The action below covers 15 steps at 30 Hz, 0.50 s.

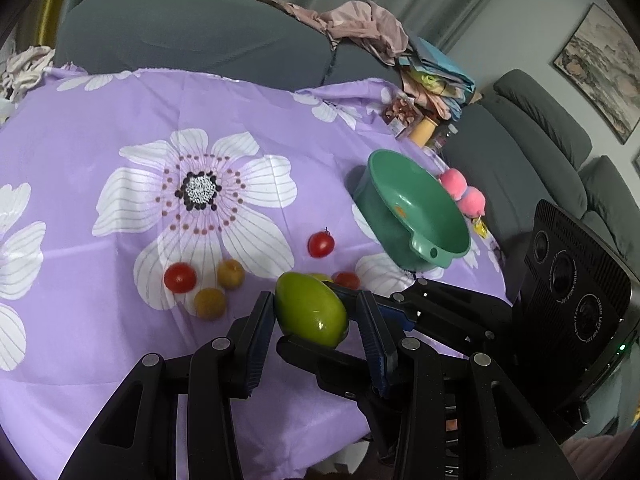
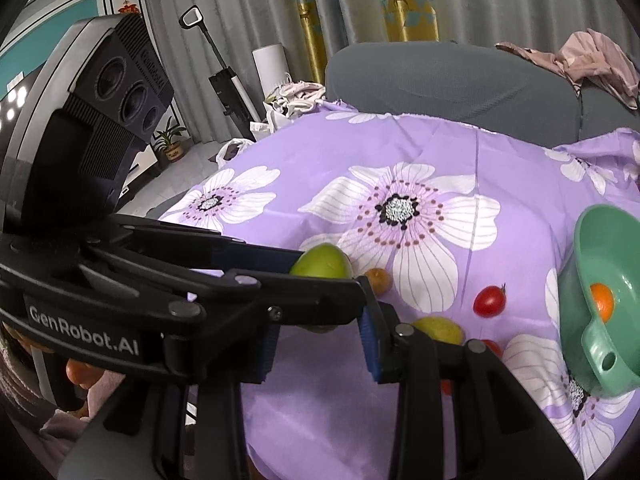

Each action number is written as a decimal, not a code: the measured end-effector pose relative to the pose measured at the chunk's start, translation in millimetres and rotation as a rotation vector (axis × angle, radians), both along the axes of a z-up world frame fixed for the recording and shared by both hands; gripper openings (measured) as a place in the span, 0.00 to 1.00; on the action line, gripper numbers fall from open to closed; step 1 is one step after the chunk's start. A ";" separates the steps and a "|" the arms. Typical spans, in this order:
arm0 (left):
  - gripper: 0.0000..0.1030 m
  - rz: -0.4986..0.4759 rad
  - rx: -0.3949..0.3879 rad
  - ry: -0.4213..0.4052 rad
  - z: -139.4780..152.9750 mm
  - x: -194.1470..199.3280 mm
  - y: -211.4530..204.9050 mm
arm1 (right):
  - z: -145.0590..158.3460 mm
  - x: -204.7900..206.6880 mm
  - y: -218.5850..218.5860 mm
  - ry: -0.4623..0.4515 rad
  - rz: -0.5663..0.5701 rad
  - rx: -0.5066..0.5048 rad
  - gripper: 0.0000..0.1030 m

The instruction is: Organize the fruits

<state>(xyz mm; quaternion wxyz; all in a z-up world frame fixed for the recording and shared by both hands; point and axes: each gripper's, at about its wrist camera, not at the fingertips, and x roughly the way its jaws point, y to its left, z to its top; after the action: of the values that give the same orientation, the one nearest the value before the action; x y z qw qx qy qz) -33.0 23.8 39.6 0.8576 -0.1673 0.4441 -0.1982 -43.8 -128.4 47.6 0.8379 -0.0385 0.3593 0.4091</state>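
A green mango (image 1: 310, 314) hangs just above the purple flowered cloth (image 1: 120, 208). My left gripper (image 1: 315, 298) is shut on its two sides. My right gripper (image 1: 308, 316) reaches in from the right and is shut on it too, one finger under the mango and one behind. In the right wrist view the mango (image 2: 322, 264) shows above the left gripper's finger, which hides part of my right gripper (image 2: 320, 308). The green bowl (image 1: 400, 184) stands to the right with an orange (image 2: 602, 302) inside. Cherry tomatoes (image 1: 321, 244) and small yellow-brown fruits (image 1: 231, 273) lie on the cloth.
A yellow-green fruit (image 2: 438, 330) and a tomato (image 2: 489, 301) lie between the mango and the bowl (image 2: 592, 240). Two pink round things (image 1: 454, 182) sit behind the bowl. A grey sofa (image 1: 200, 32) with piled clothes (image 1: 360, 24) borders the far side.
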 end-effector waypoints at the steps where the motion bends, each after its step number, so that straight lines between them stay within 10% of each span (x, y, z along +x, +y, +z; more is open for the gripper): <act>1: 0.40 -0.001 0.000 -0.001 0.2 0.5 0.0 | 0.5 0.1 0.1 -0.001 0.000 0.002 0.35; 15: 0.40 -0.008 0.000 0.008 0.1 5.5 -2.3 | 0.5 5.7 -0.2 0.008 -0.009 -0.009 0.35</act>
<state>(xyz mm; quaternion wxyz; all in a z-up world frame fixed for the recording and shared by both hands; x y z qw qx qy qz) -27.4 21.5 39.7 0.8550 -0.1662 0.4483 -0.2009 -38.1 -128.6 48.1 0.8382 -0.0391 0.3645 0.4039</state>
